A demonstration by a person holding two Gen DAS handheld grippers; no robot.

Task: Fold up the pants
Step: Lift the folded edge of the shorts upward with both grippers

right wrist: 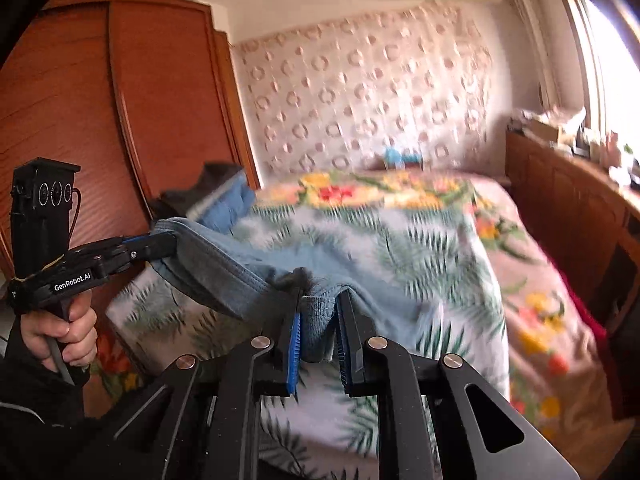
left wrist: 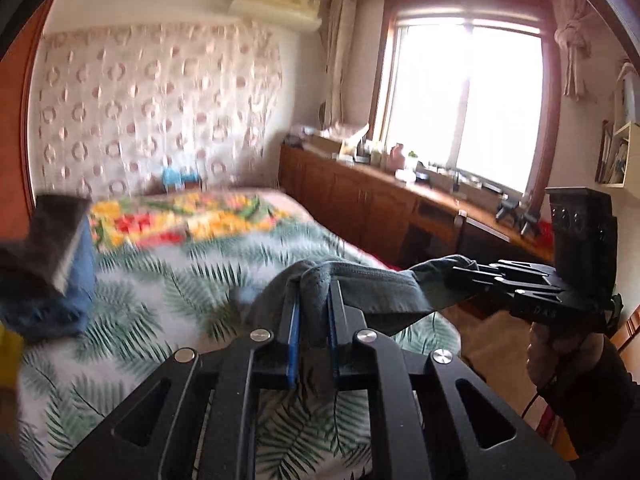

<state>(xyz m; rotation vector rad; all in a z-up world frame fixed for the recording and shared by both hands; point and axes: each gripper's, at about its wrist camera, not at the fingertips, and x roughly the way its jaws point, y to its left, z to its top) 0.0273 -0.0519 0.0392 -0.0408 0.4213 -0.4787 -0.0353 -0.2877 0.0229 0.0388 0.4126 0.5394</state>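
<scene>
Grey-blue pants (right wrist: 224,276) stretch sideways between left claw (right wrist: 160,246) and right claw (right wrist: 318,320).

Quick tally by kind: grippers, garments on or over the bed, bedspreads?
Grippers: 2, the left gripper and right gripper, both shut on the pants
Garments: 3, the grey-blue pants held between them, plus a folded dark garment on a folded blue garment at the bed's edge
Bedspreads: 1, the leaf-print bedspread
Total: 6
</scene>
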